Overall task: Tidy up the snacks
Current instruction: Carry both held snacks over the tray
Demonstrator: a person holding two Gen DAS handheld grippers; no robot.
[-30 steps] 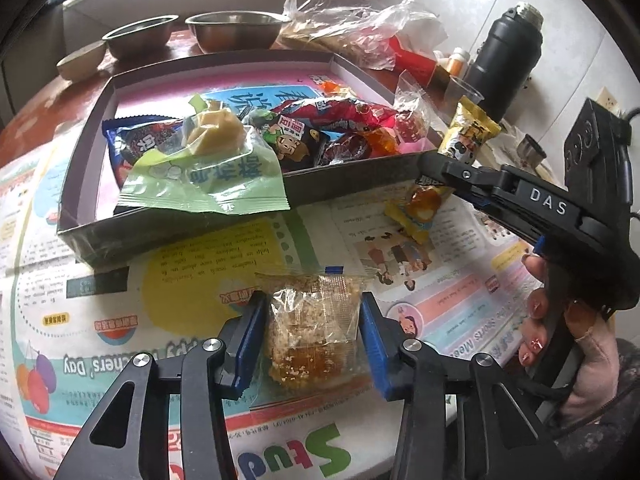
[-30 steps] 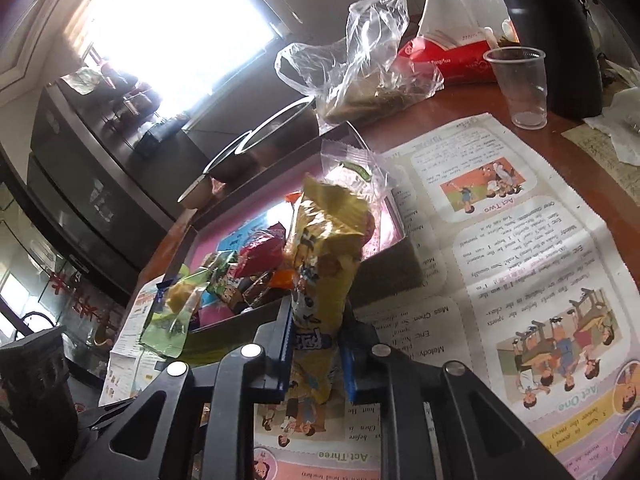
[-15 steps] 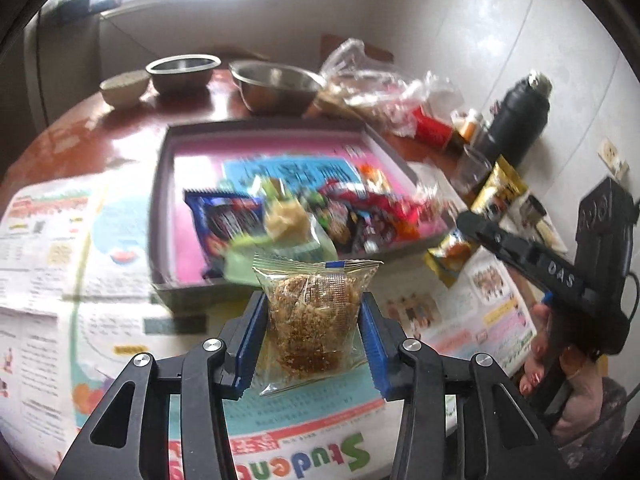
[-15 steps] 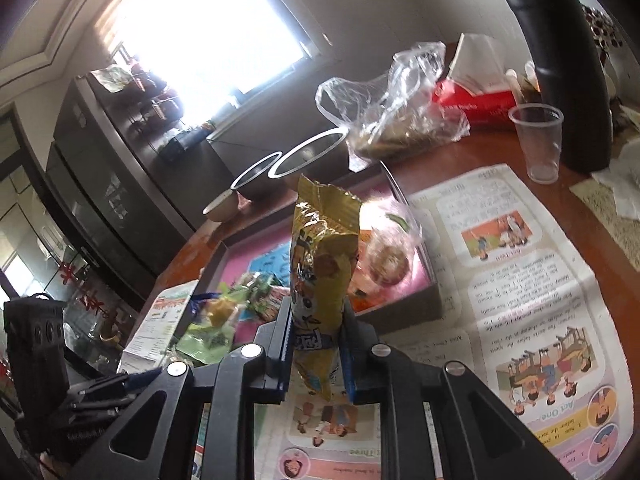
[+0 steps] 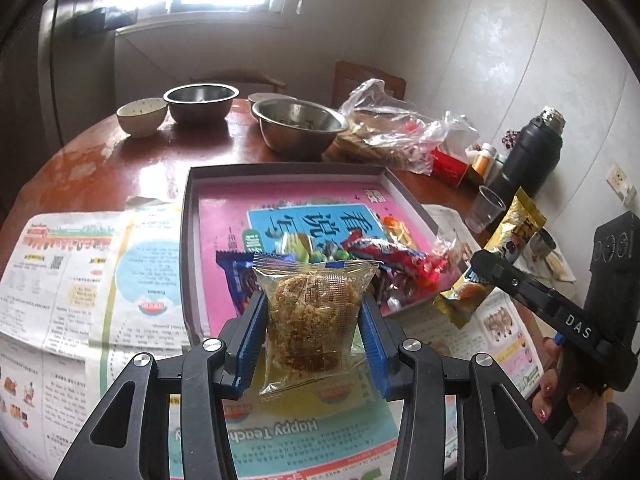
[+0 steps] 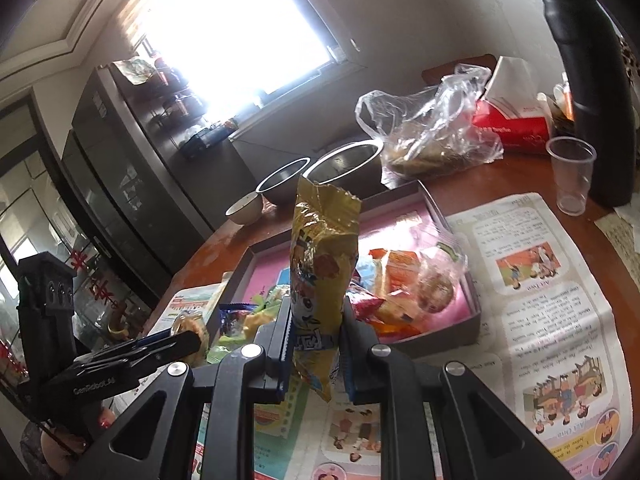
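Black right gripper (image 5: 486, 266) marked "DAS"

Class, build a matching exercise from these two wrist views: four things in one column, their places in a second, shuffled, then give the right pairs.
Things
1. clear-wrapped crumbly cake
2. yellow snack packet
3. red candy wrapper
4. clear plastic cup

Places
A. in the shallow box
B. on bare table beside the black flask
C. in the right gripper
D. in the left gripper

Pairs: 1-D, 2-C, 3-A, 4-B
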